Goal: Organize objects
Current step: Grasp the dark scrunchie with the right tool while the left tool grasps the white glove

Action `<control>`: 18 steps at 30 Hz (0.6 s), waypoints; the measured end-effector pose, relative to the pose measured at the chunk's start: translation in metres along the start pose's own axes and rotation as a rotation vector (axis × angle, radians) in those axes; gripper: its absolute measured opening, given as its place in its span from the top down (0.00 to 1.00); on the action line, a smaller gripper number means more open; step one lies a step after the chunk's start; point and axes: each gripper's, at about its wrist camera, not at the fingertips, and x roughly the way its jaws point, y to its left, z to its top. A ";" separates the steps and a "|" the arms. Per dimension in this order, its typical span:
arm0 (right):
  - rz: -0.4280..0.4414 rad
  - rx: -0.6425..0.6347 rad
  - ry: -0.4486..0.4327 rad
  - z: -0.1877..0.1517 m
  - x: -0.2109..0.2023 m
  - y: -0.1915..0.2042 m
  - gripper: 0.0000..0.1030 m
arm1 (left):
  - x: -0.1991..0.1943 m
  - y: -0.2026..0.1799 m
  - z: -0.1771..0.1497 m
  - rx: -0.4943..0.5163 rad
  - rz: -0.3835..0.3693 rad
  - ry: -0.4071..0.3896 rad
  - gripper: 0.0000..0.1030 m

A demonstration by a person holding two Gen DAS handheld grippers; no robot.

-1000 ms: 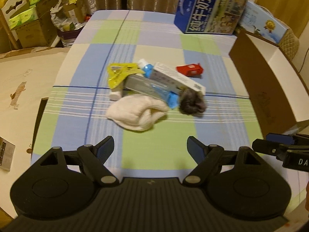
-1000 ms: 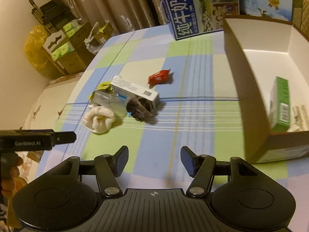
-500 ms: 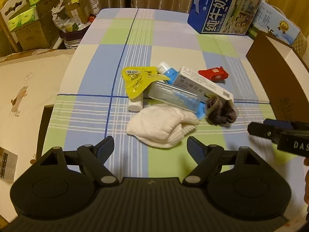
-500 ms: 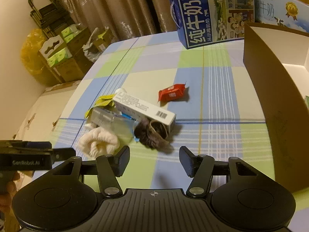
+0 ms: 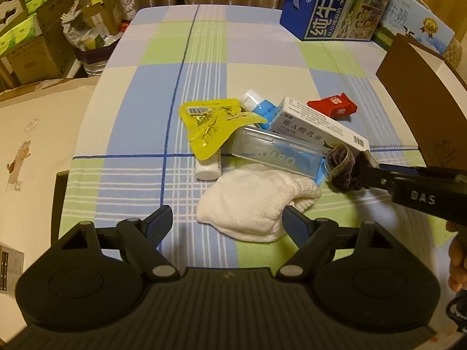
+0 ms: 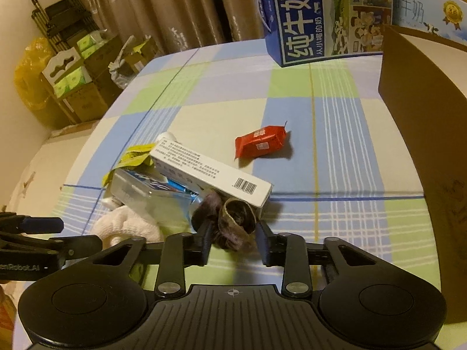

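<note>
A dark scrunchie (image 6: 233, 221) lies on the checked tablecloth (image 6: 321, 151) against the end of a white medicine box (image 6: 210, 175). My right gripper (image 6: 233, 240) has its two fingers pressed on either side of it, shut on the scrunchie (image 5: 341, 169). In the left wrist view my right gripper (image 5: 367, 175) reaches in from the right. My left gripper (image 5: 227, 221) stands open just in front of a white knitted cloth (image 5: 251, 204), with nothing held. The pile also holds a clear case (image 5: 277, 151), a yellow pouch (image 5: 213, 122), a blue tube (image 5: 259, 105) and a white bottle (image 5: 207, 169).
A red snack packet (image 6: 259, 144) lies apart, behind the pile. A tall brown cardboard box (image 6: 423, 116) stands at the right edge. Blue milk cartons (image 5: 335, 5) stand at the back. Boxes and bags crowd the floor at far left (image 5: 43, 43).
Both grippers have moved forward to the pile. My right gripper's fingers have narrowed and closed on the scrunchie. The left gripper stays open, now at the white cloth.
</note>
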 end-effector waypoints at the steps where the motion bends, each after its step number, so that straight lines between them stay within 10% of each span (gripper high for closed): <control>1: -0.005 -0.006 0.001 0.000 0.002 0.000 0.82 | 0.001 0.000 0.000 0.004 -0.006 0.002 0.23; 3: 0.005 -0.001 0.001 -0.001 0.003 -0.002 0.93 | 0.004 -0.001 0.000 0.012 -0.018 0.005 0.23; 18: -0.060 0.154 -0.032 -0.019 -0.061 -0.037 0.95 | 0.028 -0.025 0.002 0.160 -0.068 0.007 0.36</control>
